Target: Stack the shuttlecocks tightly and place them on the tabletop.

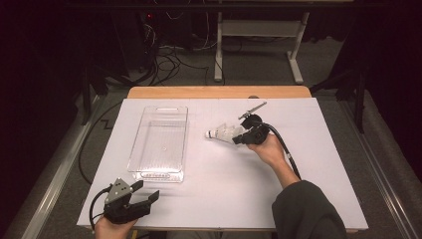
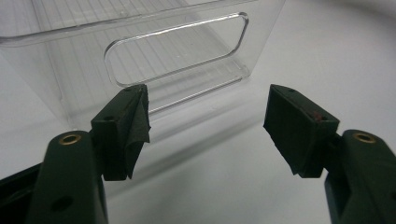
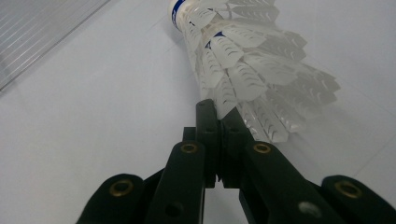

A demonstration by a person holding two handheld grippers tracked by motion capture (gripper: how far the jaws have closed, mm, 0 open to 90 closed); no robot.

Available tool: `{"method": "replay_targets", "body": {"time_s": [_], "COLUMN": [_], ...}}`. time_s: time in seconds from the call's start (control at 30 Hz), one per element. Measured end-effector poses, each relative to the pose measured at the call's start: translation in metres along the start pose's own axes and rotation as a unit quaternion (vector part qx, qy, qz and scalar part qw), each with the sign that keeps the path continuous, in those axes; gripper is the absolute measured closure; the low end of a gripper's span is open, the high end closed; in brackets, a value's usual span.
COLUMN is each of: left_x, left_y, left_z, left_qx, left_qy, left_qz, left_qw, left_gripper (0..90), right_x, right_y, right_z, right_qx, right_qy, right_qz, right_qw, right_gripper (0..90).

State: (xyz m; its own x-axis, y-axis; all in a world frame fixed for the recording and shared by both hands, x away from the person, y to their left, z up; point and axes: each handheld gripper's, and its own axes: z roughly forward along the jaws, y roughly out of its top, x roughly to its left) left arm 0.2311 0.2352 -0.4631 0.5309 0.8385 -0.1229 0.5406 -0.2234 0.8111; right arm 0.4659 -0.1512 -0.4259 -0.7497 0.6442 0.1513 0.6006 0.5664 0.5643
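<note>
Shuttlecock (image 1: pixel 222 132) lies right of the clear plastic bin (image 1: pixel 160 143), its feather skirt clamped by the right gripper (image 1: pixel 242 135), while the left gripper (image 1: pixel 142 195), jaws apart, sits just below the bin.

We see the tray (image 1: pixel 160 144) left of centre on the worktop (image 1: pixel 224 199), the shuttlecock (image 1: pixel 224 133) right of it at mid-frame, our left tongs (image 1: pixel 142 195) below the tray, lower left.

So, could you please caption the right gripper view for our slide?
Right gripper shut on the feather skirt of a white shuttlecock above the white table.
</note>
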Motion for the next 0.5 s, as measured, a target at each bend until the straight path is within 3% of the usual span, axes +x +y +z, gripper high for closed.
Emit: {"method": "replay_targets", "body": {"time_s": [0.5], "left_x": [0.0001], "left_y": [0.0001], "left_z": [0.0000], "left_qx": [0.000], "left_qy": [0.000], "left_qz": [0.000], "left_qw": [1.0000], "left_gripper": [31.9], "right_x": [-0.0015], "right_y": [-0.0016], "right_z": [-0.0017], "right_qx": [-0.003], "right_qy": [-0.003], "right_qz": [0.007], "right_qw": [1.0000], "right_gripper": [82.4]}}
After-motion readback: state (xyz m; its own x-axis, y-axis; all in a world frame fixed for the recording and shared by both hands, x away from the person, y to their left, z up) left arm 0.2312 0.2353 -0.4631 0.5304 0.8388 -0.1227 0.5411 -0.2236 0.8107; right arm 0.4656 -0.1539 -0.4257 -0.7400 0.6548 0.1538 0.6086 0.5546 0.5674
